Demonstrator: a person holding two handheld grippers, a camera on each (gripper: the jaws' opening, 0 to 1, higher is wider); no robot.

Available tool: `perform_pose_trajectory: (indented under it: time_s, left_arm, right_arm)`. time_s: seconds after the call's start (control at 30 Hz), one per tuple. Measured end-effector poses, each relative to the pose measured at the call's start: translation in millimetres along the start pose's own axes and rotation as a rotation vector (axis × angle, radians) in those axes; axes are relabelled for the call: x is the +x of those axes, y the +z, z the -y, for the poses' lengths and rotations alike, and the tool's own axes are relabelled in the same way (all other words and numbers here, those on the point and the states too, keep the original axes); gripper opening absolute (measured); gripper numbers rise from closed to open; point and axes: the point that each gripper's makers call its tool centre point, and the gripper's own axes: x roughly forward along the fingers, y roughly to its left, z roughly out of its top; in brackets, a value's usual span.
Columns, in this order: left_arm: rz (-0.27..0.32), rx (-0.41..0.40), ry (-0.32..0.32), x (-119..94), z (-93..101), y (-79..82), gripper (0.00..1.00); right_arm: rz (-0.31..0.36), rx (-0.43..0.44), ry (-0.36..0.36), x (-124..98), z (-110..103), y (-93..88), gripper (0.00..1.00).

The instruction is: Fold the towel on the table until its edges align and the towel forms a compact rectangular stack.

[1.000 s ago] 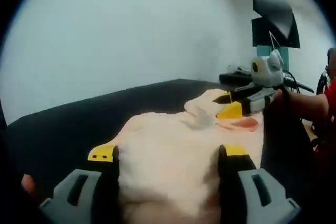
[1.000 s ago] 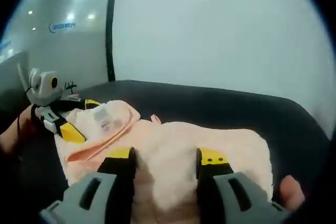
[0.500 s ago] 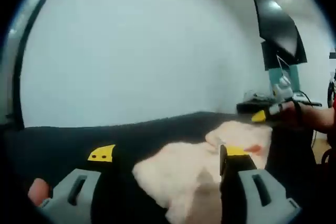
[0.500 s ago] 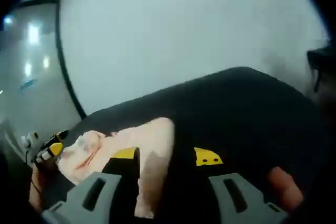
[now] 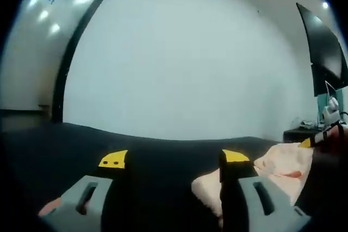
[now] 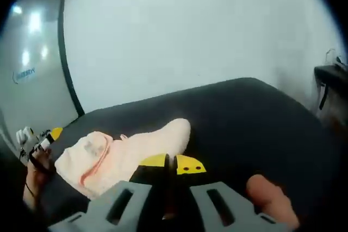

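Since the earlier frame, right gripper (image 6: 169,164) closed, apparently empty; left gripper (image 5: 174,158) spread wide beside pale peach terry towel (image 6: 117,153) on black bench (image 6: 244,118).

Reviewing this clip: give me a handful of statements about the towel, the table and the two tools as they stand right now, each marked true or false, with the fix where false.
1. The towel is pale pink and lies bunched on the table. True.
2. The table surface is white. False: it is black.
3. The right tool has its jaws spread wide. False: in the right gripper view the yellow tips sit together, shut.
4. The left tool has its jaws apart with nothing between them. True.
5. The towel is a neat rectangular stack with aligned edges. False: it is an uneven, rumpled heap.
6. In the left gripper view the towel lies off to the right of the jaws. True.
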Motion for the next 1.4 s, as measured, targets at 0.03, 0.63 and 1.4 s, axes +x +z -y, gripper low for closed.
perform_pose_trajectory:
  time_s: [0.03,0.63,1.4]
  left_arm:
    - [0.002,-0.005,-0.005,0.2,1.2,0.3,0.67]
    - [0.109,-0.084,0.36,-37.5,-84.0,18.5,0.68]
    - [0.142,-0.164,0.339,-38.9,-87.4,17.8,0.6]
  right_arm:
    - [0.01,-0.019,-0.006,-2.7,-6.5,6.1,0.01]
    - [0.131,-0.693,0.178,27.4,-268.7,3.8,0.01]
    - [0.092,-0.729,0.55,-43.2,-347.2,-95.5,0.17]
